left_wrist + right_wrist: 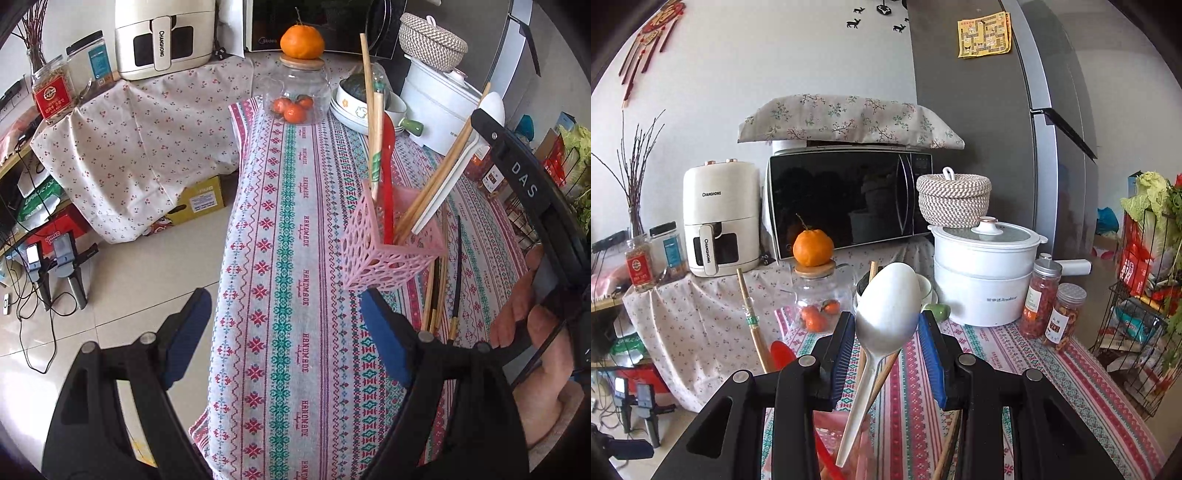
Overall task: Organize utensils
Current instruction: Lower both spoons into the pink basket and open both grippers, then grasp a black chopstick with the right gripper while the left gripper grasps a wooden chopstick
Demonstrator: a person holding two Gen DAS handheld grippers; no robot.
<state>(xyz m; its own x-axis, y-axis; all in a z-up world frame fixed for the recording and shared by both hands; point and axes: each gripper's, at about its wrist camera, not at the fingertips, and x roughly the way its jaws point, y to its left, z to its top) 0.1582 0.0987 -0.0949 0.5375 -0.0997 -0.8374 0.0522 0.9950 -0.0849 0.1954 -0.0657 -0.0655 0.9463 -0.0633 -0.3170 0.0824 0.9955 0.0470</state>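
Note:
A pink lattice holder (388,247) stands on the patterned tablecloth (288,258). It holds wooden chopsticks (371,122), a red spoon (388,184) and a white spoon (454,177). Several loose chopsticks (439,295) lie on the cloth behind the holder. My left gripper (284,336) is open and empty, low in front of the holder. My right gripper (886,354) is open, its fingers either side of the white spoon (886,306), which stands in the holder (849,443) below. The right gripper's body also shows at the right of the left wrist view (524,184).
A glass jar of tangerines (295,96) with an orange on its lid stands at the far end. Stacked bowls (365,107) and a white cooker (982,273) stand behind the holder. Two spice jars (1052,310) stand right. The table's left edge (229,258) drops to the floor.

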